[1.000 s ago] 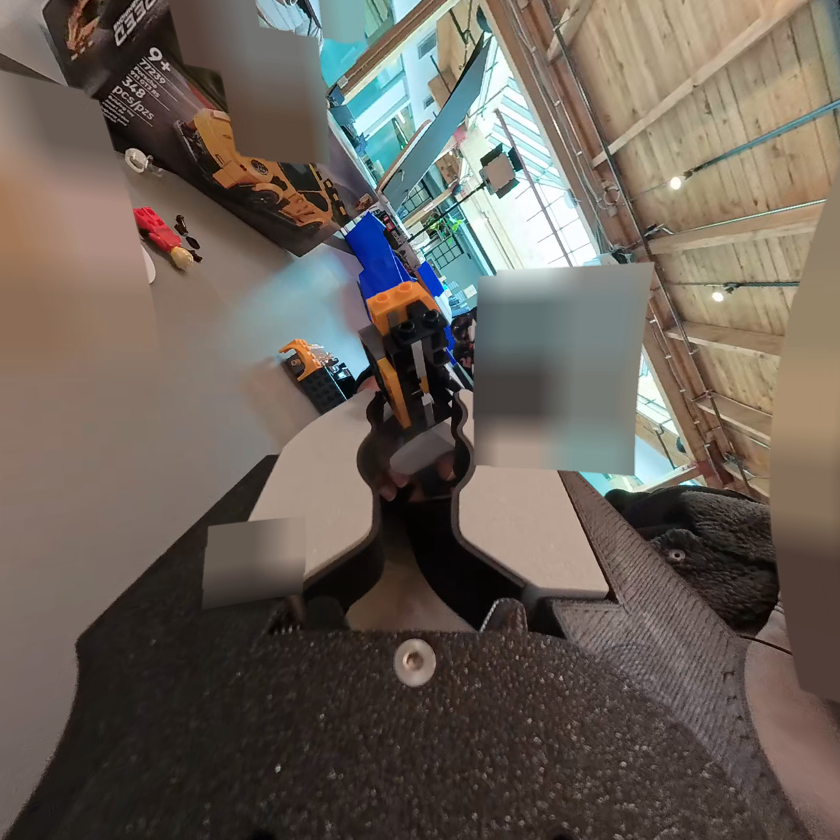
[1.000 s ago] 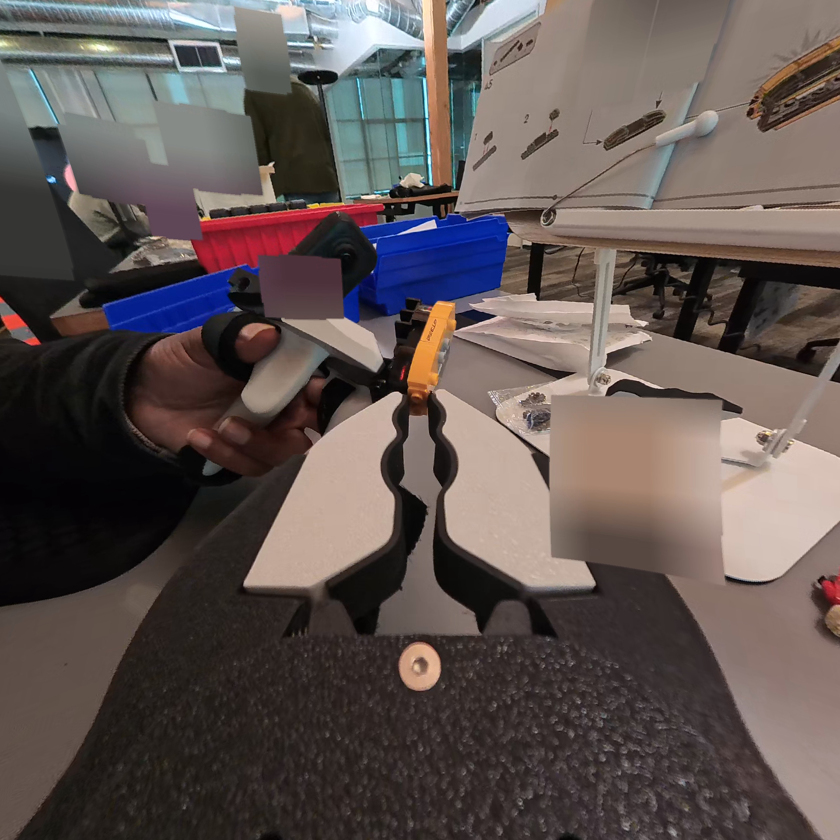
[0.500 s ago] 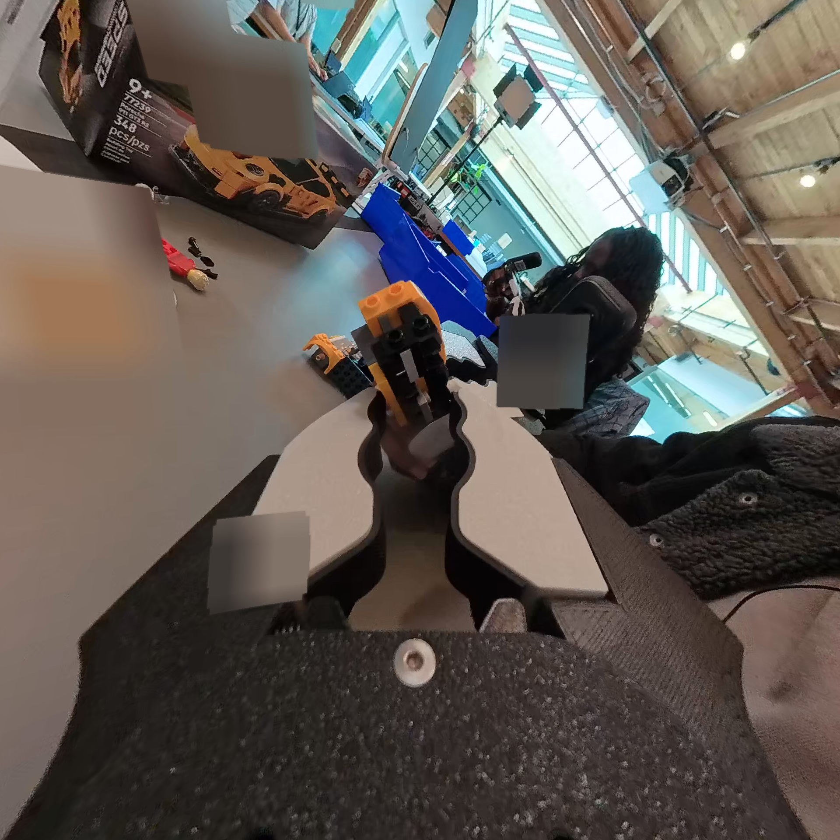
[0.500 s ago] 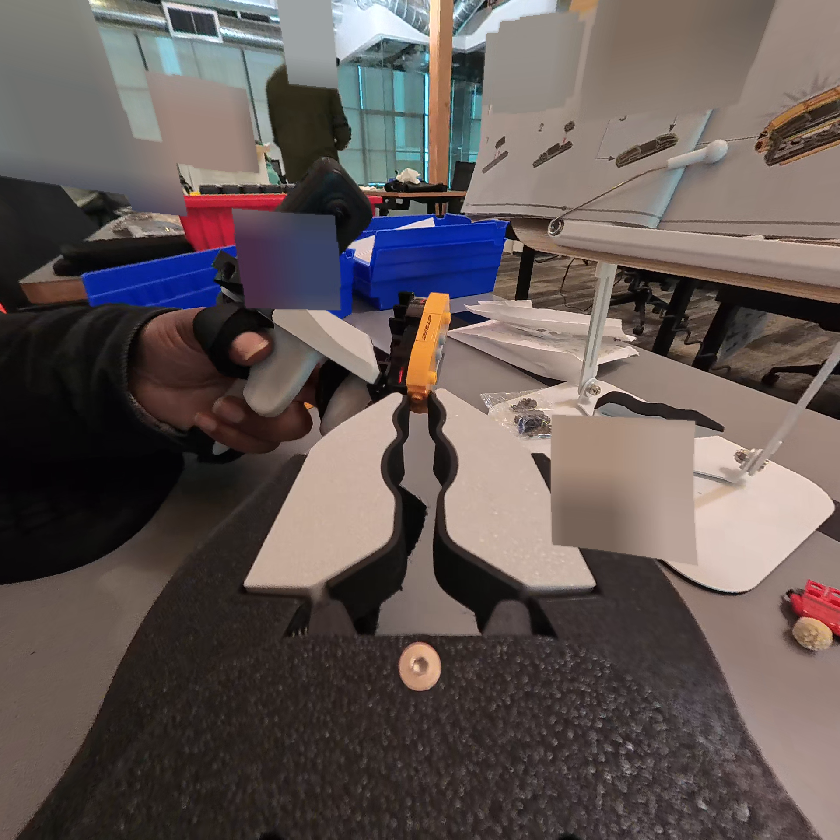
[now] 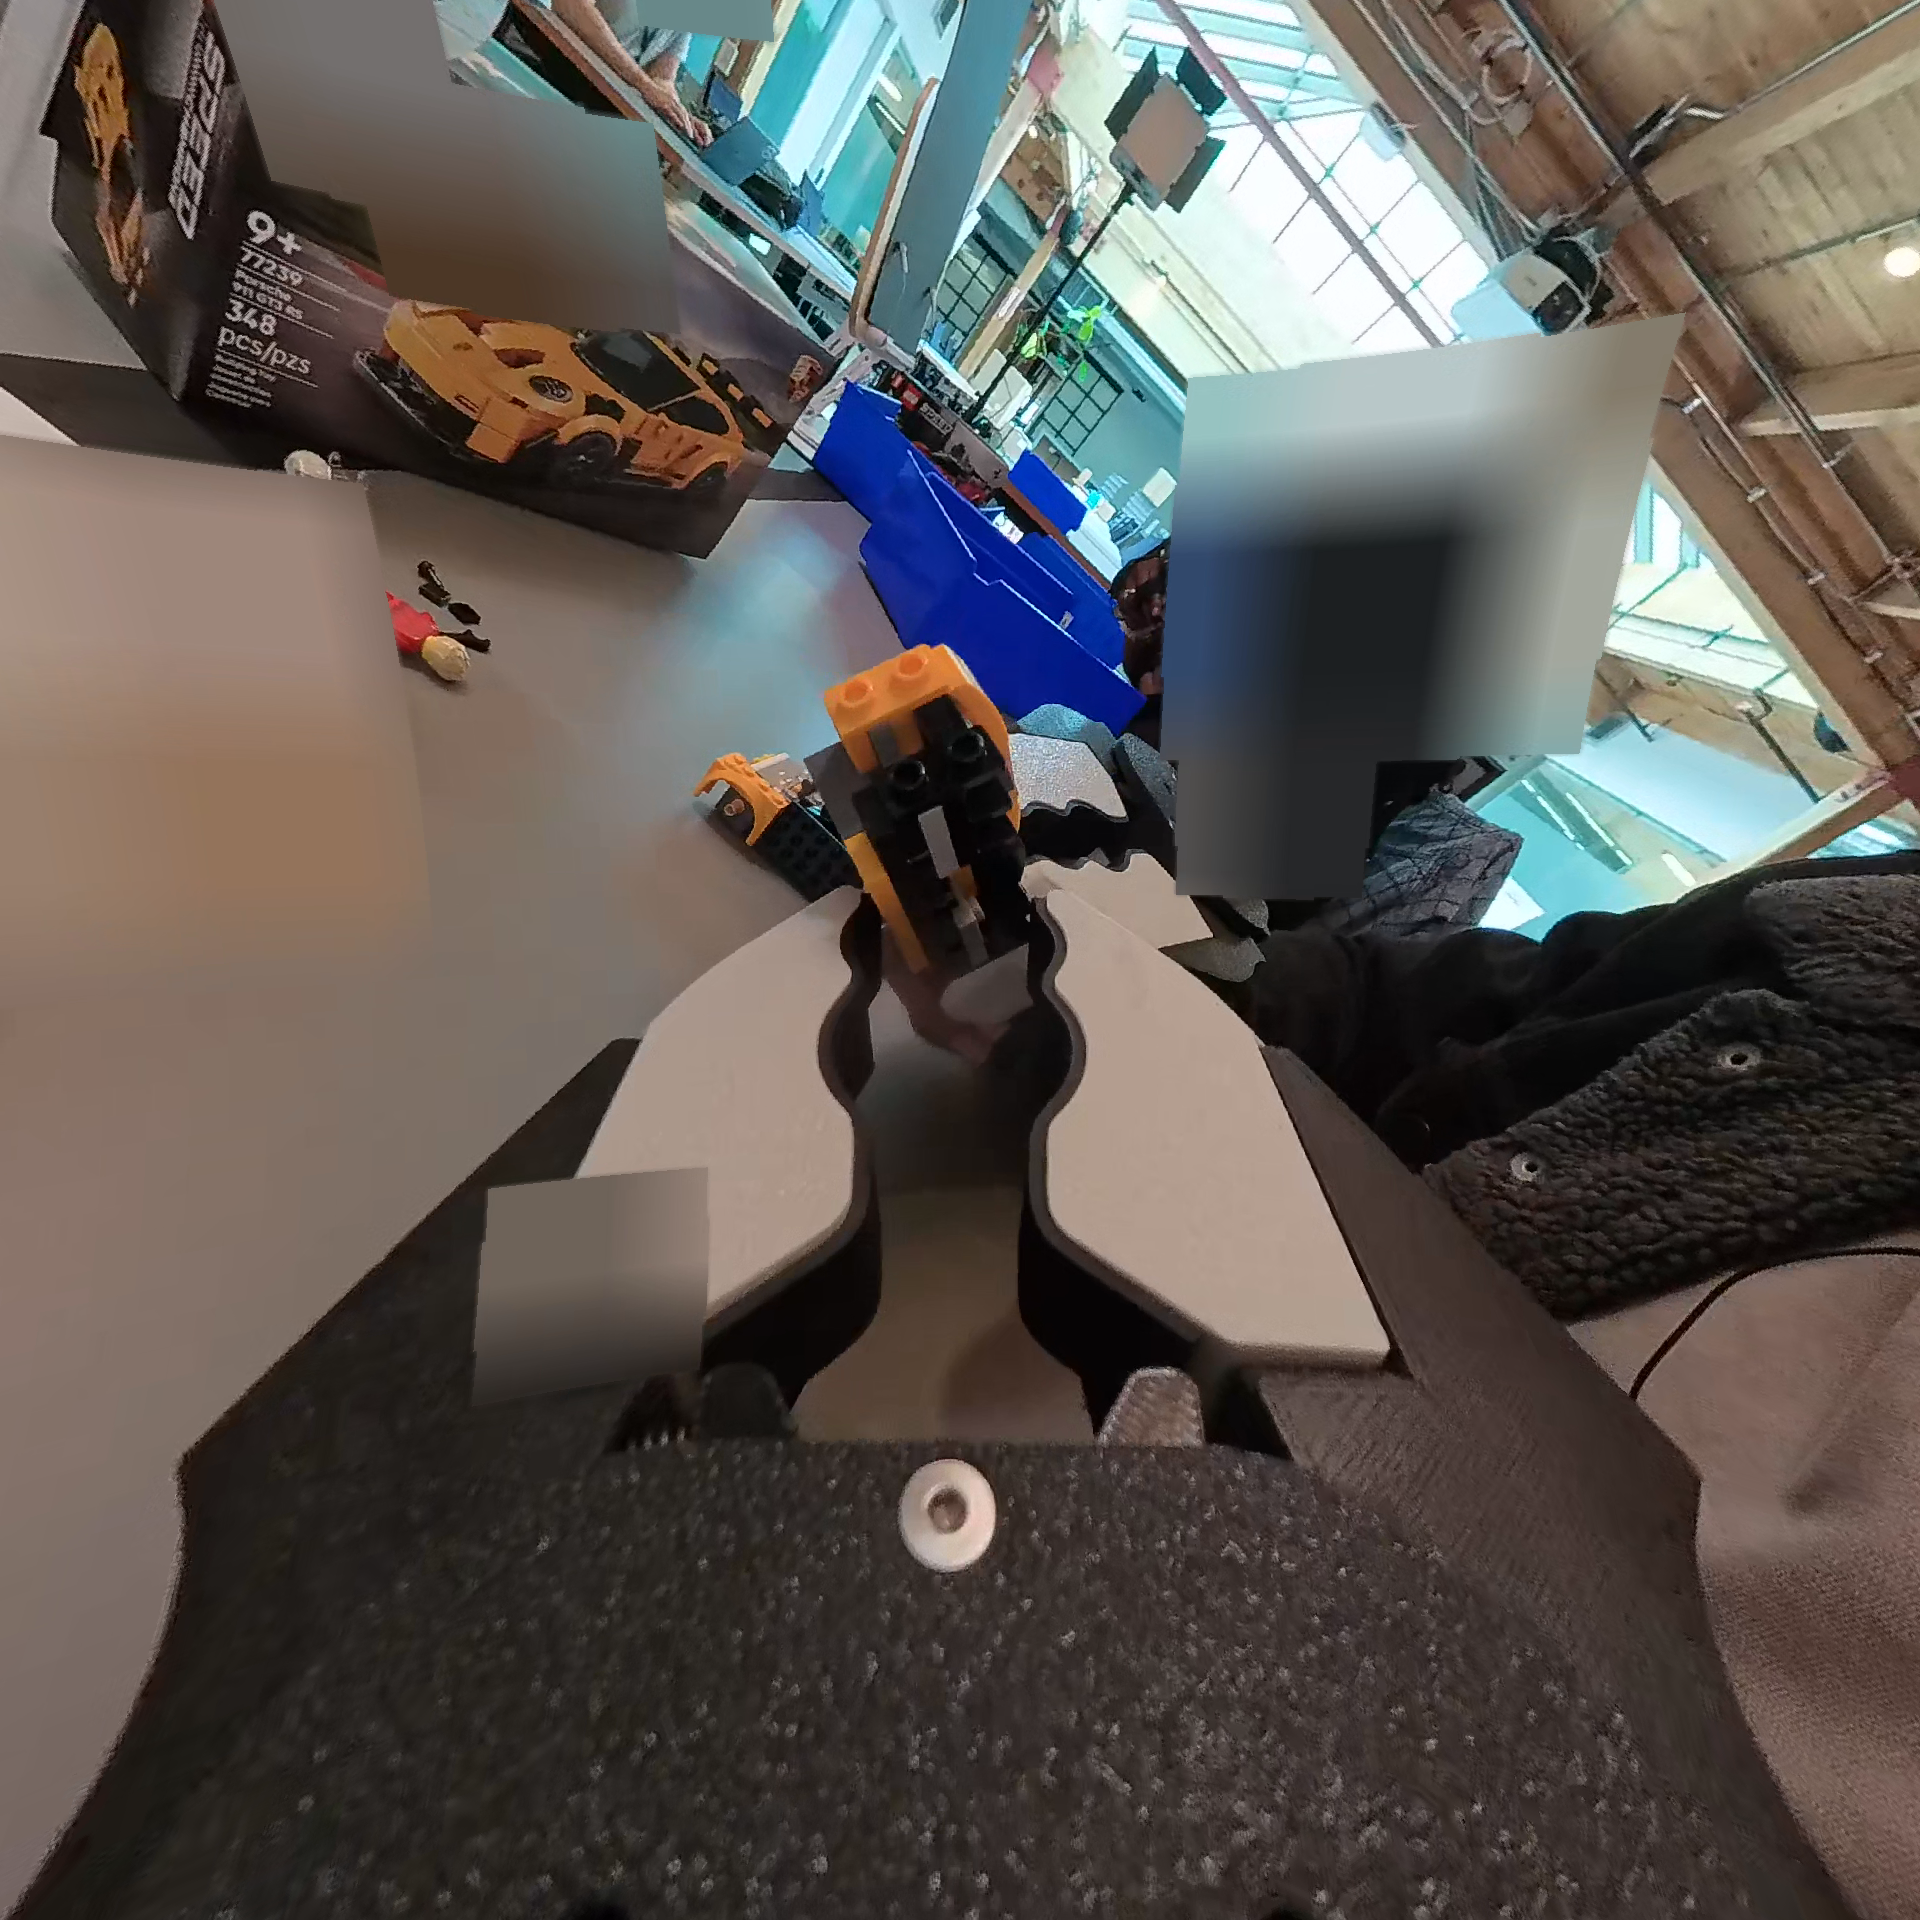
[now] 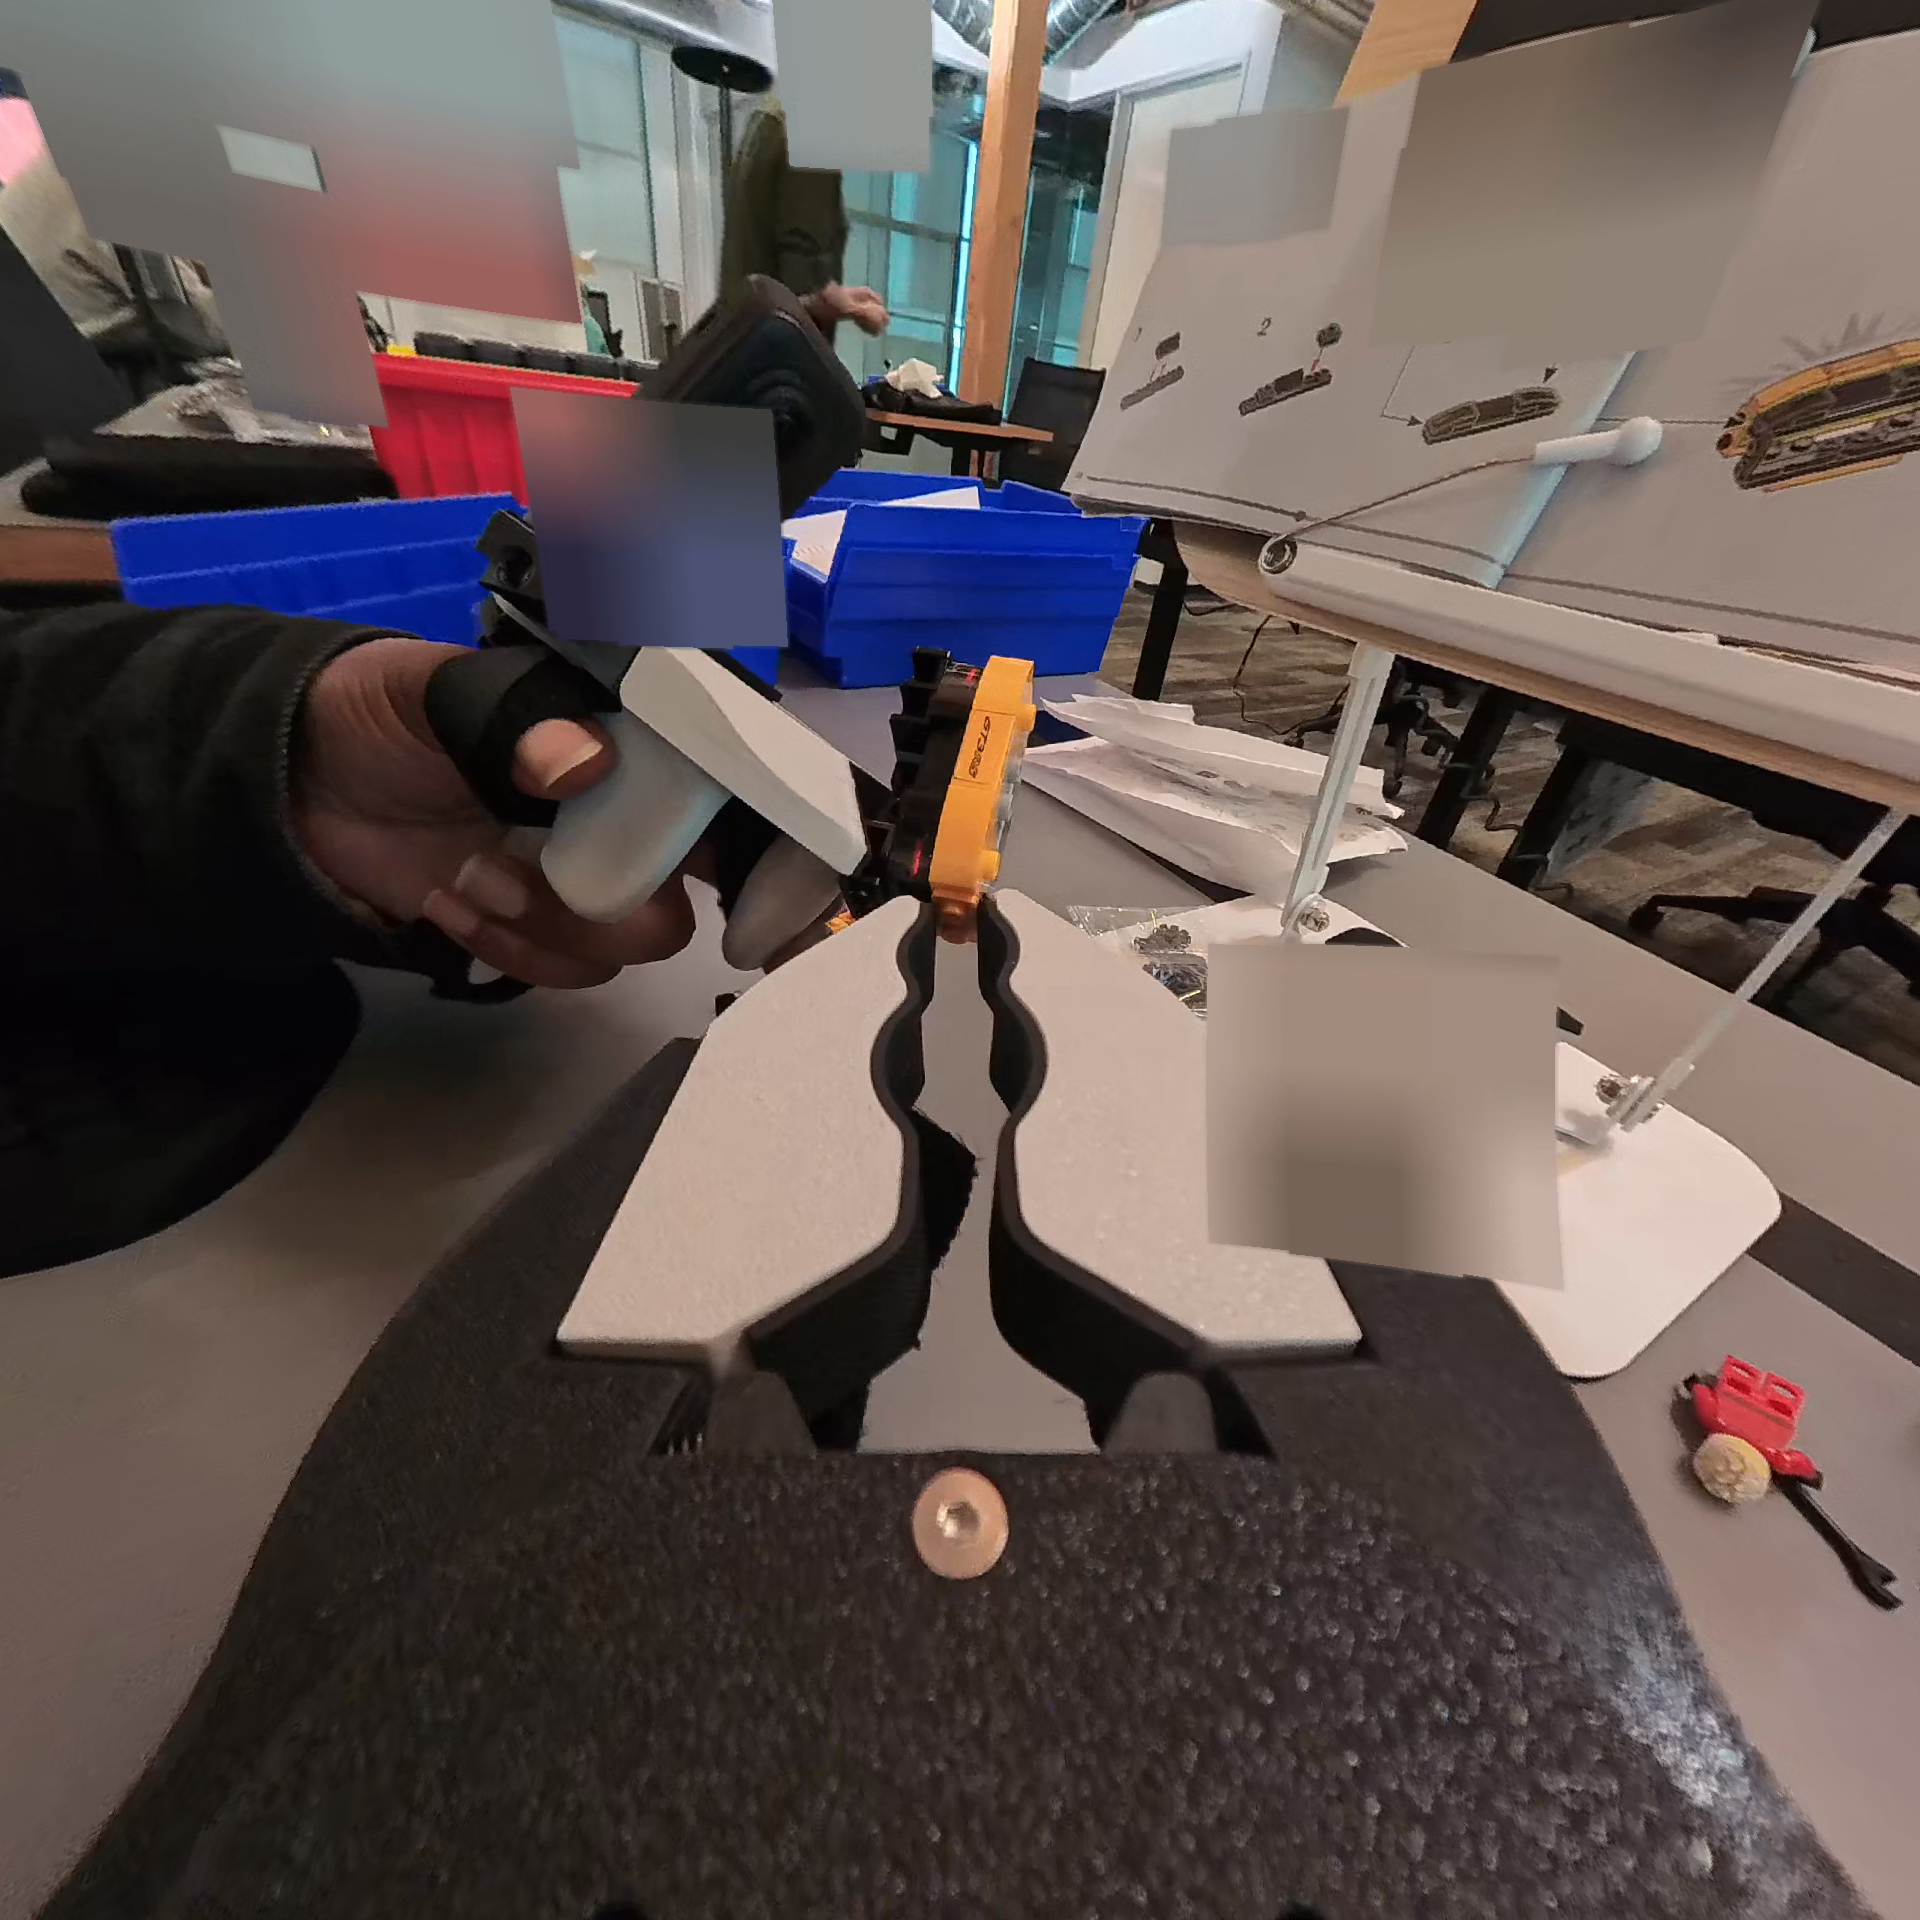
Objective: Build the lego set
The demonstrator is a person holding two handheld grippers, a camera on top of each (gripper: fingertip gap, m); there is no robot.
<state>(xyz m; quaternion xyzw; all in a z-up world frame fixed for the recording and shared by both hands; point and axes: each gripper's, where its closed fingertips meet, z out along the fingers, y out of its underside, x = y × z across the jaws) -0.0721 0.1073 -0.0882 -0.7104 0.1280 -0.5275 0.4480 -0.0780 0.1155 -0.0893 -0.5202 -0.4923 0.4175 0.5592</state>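
An orange and black lego assembly (image 5: 925, 800) is held in the air between both grippers. My left gripper (image 5: 940, 920) is shut on its lower black and orange end. My right gripper (image 6: 956, 920) is shut on the bottom of its orange edge; the assembly (image 6: 971, 779) stands upright above the tips. In the right wrist view a hand holds the left gripper (image 6: 831, 883), which grips the assembly's black side from the left. The right gripper (image 5: 1049, 821) shows just behind the assembly in the left wrist view. A second partial build (image 5: 764, 821), orange and black, lies on the grey table (image 5: 582, 727).
The lego set box (image 5: 468, 343) stands at the back left, with small red and black parts (image 5: 431, 629) in front of it. Blue bins (image 6: 956, 582) sit behind. An instruction booklet (image 6: 1507, 416) rests on a white stand (image 6: 1662, 1216) at right, near plastic bags (image 6: 1195, 769).
Both grippers have kept hold of the assembly. The left wrist view has tipped down towards the table, showing more of the box. The right view shifted, bringing the red parts into sight.
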